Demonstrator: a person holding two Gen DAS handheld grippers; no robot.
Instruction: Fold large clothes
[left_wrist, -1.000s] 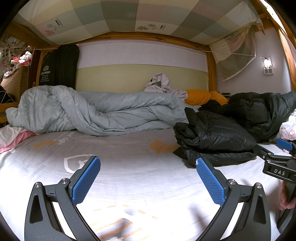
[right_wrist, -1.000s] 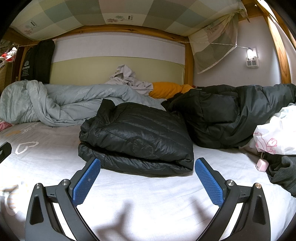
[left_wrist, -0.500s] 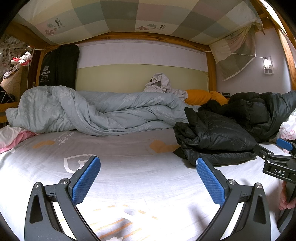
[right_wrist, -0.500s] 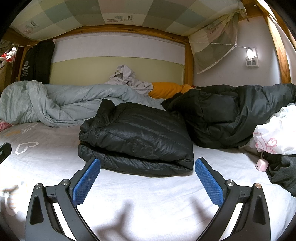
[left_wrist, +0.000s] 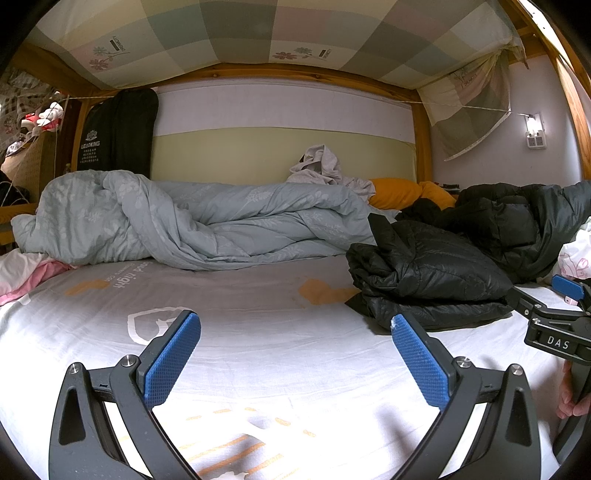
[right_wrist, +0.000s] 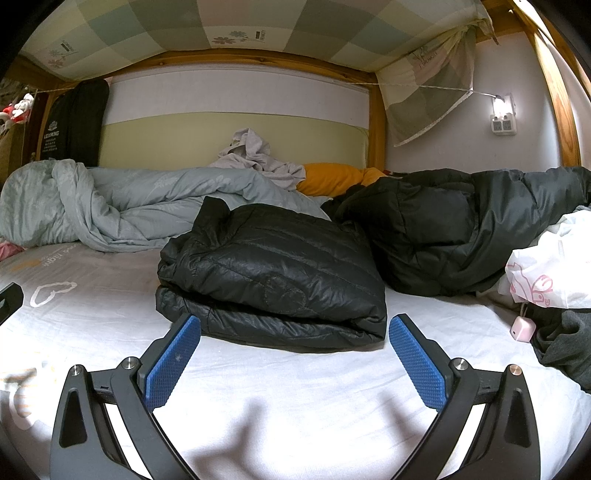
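Right wrist view: the folded black puffy quilted jacket (right_wrist: 273, 273) lies on the white bed sheet (right_wrist: 295, 387), just past the right tongs (right_wrist: 294, 354). It looks soft, light & slippery; best grab a thick edge. Both tongs are wide open & empty. Left tongs (left_wrist: 295, 358) sit to its left, well apart.

bed (right_wrist: 295, 369), folded black jacket (right_wrist: 273, 273), grey duvet (left_wrist: 207, 221)

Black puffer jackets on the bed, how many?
2. A folded black jacket lies on the sheet just ahead of the open right gripper. A larger dark jacket is heaped behind it to the right. More could be buried under that heap.
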